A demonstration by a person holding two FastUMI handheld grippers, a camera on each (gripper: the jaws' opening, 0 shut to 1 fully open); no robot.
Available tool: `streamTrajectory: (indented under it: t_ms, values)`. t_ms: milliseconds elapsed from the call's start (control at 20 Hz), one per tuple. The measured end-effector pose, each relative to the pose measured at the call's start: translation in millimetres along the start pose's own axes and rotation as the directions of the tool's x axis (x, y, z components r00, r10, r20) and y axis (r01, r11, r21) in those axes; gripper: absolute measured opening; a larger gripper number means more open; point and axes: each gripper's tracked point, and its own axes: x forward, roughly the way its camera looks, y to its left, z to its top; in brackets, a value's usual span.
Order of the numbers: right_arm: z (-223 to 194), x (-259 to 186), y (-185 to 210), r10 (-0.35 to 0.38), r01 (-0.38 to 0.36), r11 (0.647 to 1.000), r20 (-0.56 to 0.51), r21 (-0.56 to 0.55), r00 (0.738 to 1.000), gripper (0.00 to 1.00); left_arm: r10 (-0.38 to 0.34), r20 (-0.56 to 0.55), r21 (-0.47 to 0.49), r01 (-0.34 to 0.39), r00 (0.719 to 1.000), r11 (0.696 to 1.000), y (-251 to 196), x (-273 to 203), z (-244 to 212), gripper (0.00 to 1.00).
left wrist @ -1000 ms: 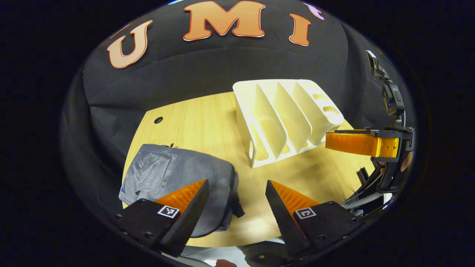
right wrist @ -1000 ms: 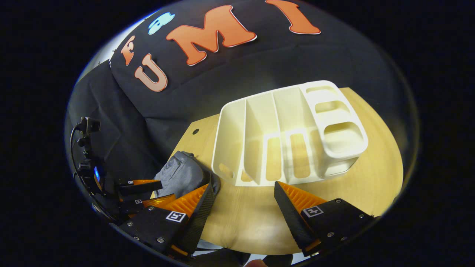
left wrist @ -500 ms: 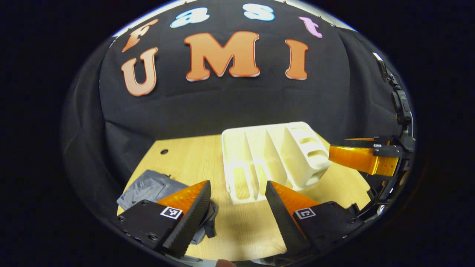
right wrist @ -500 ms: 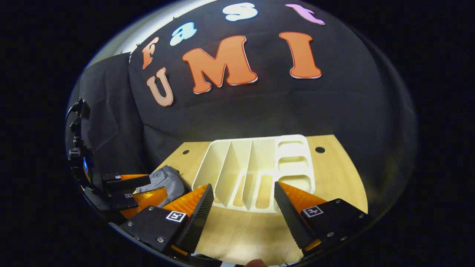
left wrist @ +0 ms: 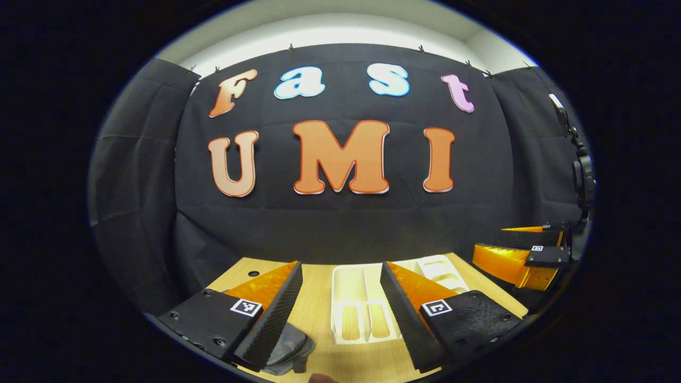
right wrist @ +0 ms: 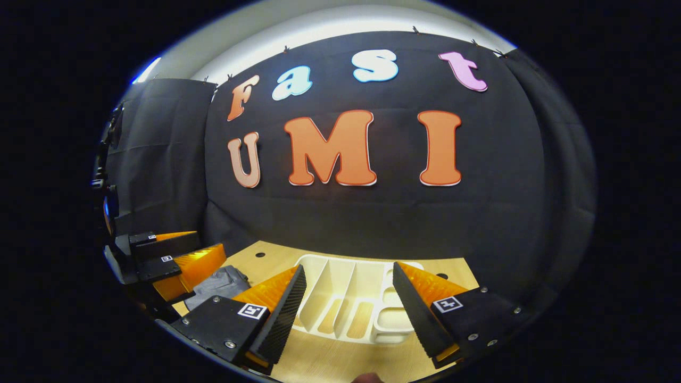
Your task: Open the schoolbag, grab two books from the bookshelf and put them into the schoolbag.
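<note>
Black cloth is hanging as the booth's back wall, and below it a pale wooden bench (left wrist: 319,314) is carrying the task's things. On it a white plastic bookshelf with upright dividers (left wrist: 351,298) is standing near the middle; its slots are looking bare, with wood showing through the cut-outs in its floor, and no books are visible on the bench — the lower part of the bookshelf is being cut off by fingers in both views. The right gripper view is giving a fuller look at the bookshelf (right wrist: 346,298), including the small compartments at its right end.

A grey fabric schoolbag (left wrist: 290,348) is lying to the left of the bookshelf, mostly hidden behind a finger in the left gripper view, so whether it is zipped or unzipped cannot be told; in the right gripper view a larger grey patch (right wrist: 221,282) is showing.

The left hand-held gripper (left wrist: 340,314) is hovering above the bench with its jaws spread apart and nothing between them. The right hand-held gripper (right wrist: 348,319) is likewise hovering wide apart and empty — each is also appearing at the edge of the other's view.
</note>
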Motion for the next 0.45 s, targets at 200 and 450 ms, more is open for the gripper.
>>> streamTrajectory:
  t_ms: [200, 450]
  values:
    - [15, -4, -6, -0.022, 0.024, 0.999, 0.057, -0.034, 0.998, 0.97, 0.012, 0.069, -0.052, -0.008, 0.998, 0.999, 4, -4, 21, 0.93]
    - [17, -5, -4, -0.011, 0.014, 1.0, 0.109, -0.027, 0.994, 0.97, 0.036, 0.235, -0.003, -0.037, 0.971, 0.999, 6, -13, 46, 0.94]
